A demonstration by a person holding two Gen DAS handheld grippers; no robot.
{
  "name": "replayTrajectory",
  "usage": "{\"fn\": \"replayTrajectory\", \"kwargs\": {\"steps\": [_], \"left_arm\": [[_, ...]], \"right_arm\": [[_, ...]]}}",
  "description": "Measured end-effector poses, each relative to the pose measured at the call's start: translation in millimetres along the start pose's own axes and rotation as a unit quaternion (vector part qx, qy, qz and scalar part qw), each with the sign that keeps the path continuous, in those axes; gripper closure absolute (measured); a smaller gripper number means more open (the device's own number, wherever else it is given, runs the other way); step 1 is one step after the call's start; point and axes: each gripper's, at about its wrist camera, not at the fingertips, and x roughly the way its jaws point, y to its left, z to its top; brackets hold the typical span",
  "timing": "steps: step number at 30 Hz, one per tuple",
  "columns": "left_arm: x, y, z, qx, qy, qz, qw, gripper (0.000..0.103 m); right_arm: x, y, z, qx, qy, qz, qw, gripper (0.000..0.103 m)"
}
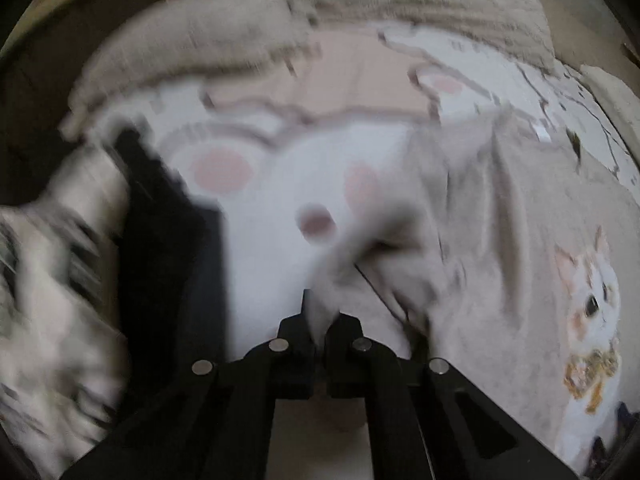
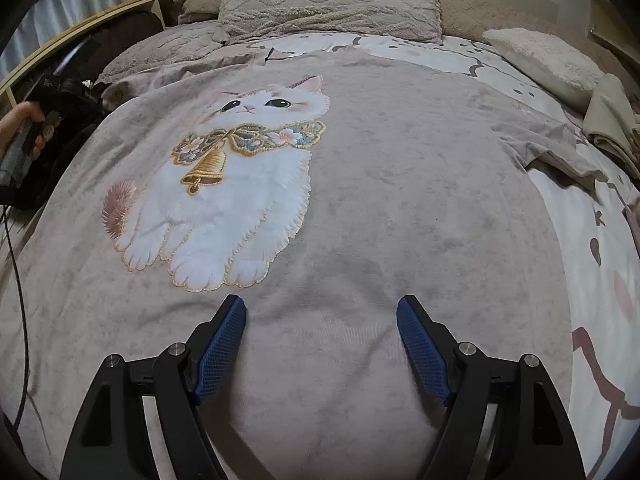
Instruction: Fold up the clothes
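A grey-pink T-shirt [image 2: 400, 200] with a white cat print [image 2: 224, 184] lies spread flat, front up, on the bed. My right gripper [image 2: 320, 312] hovers open just above the shirt's near hem, its blue pads [image 2: 224, 344] wide apart with nothing between them. The left wrist view is blurred. In it my left gripper [image 1: 318, 320] is shut on a bunched edge of the same shirt [image 1: 500, 240], and the fabric rises out from between its fingertips. The cat print [image 1: 592, 304] shows at the right. At the far left of the right wrist view, a hand [image 2: 16, 124] holds the left gripper's handle.
Textured beige pillows [image 2: 328, 0] lie at the head of the bed, on a white sheet with pink patterns [image 2: 600, 280]. Folded beige cloth [image 2: 612, 120] sits at the right edge. A black garment [image 1: 168, 240] and a patterned cloth [image 1: 48, 300] lie left. A cable [image 2: 20, 280] hangs at the left.
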Motion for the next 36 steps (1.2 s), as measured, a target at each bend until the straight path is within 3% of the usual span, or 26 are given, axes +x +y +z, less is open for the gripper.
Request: {"fn": "replayTrajectory", "kwargs": {"steps": [4,7,9,11,12,14,18,24,27,30,34,36], "left_arm": [[-34,14,51,0.018,-0.071,0.075,0.9944,0.099],[-30,28,77,0.007,-0.062,0.096,0.9934,0.093],[-20,33,81,-0.009,-0.043,0.109,0.9931,0.082],[-15,37,78,-0.02,-0.034,0.116,0.9925,0.051],[-16,37,75,-0.024,-0.038,0.112,0.9926,0.045],[-25,35,60,-0.024,-0.049,0.094,0.9941,0.043],[-60,21,6,0.007,-0.059,0.027,0.9979,0.043],[-131,18,-120,0.047,-0.08,-0.065,0.9935,0.043],[-152,19,-189,0.051,-0.08,-0.086,0.9918,0.043],[-160,20,-252,0.053,-0.063,-0.101,0.9915,0.043],[-161,21,-316,0.041,-0.036,-0.119,0.9914,0.043],[-160,20,-339,0.024,-0.019,-0.132,0.9908,0.043]], "right_arm": [[0,0,1,-0.001,0.001,-0.002,1.0,0.024],[1,1,1,-0.003,0.001,-0.003,1.0,0.023],[2,2,0,-0.005,0.0,-0.006,1.0,0.023],[2,3,0,-0.007,0.0,-0.009,1.0,0.023],[2,3,0,-0.007,0.0,-0.01,1.0,0.023],[2,4,1,-0.007,0.001,-0.009,1.0,0.023],[-13,-3,7,0.007,0.013,-0.002,1.0,0.023],[-101,-60,-18,0.111,-0.034,0.009,0.993,0.023],[-137,-96,-52,0.166,-0.031,0.004,0.986,0.032],[-156,-118,-91,0.209,-0.002,0.006,0.978,0.044],[-174,-120,-135,0.256,0.02,0.02,0.966,0.044],[-183,-105,-146,0.249,0.012,0.022,0.968,0.044]]}}
